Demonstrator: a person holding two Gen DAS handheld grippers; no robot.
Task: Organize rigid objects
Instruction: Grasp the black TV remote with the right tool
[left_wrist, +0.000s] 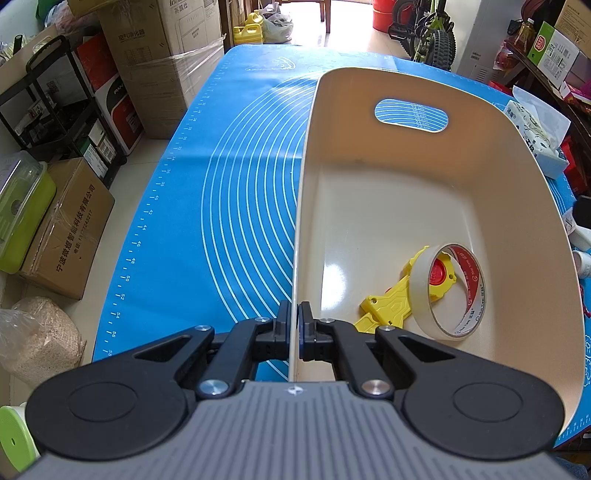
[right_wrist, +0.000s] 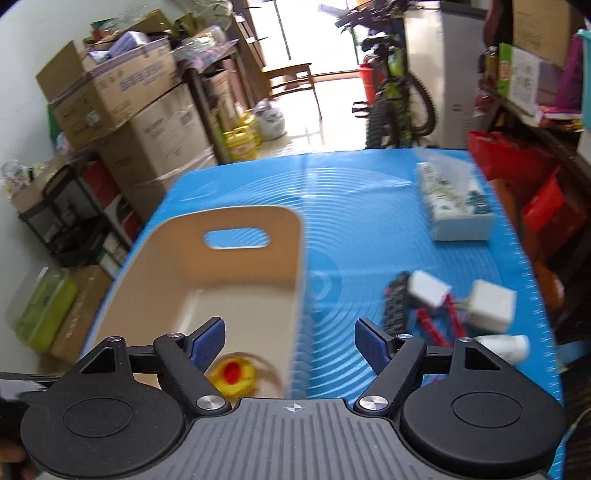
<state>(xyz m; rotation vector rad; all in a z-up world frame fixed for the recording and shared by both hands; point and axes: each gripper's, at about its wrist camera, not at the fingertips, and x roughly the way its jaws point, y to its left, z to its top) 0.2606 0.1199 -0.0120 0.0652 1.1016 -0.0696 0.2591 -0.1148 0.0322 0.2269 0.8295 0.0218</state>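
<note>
A cream bin (left_wrist: 424, 184) stands on the blue mat (left_wrist: 221, 184). My left gripper (left_wrist: 294, 314) is shut on the bin's left wall near its front. Inside the bin lie a roll of tape (left_wrist: 448, 291) and a yellow toy with a red centre (left_wrist: 399, 299) under it. In the blurred right wrist view, my right gripper (right_wrist: 290, 341) hangs open and holds nothing, above the right wall of the bin (right_wrist: 236, 254). Below its left finger show the tape roll (right_wrist: 271, 373) and the yellow toy (right_wrist: 234, 374). Two white adapters (right_wrist: 428, 288) (right_wrist: 491, 304), a black remote (right_wrist: 397, 306), red-handled pliers (right_wrist: 436, 321) and a white bottle (right_wrist: 506, 347) lie on the mat to the right.
A tissue pack (right_wrist: 456, 205) sits at the mat's far right. Cardboard boxes (left_wrist: 162, 62) and a black shelf (left_wrist: 66, 107) line the floor on the left. A bicycle (right_wrist: 399, 96) stands beyond the table's far edge.
</note>
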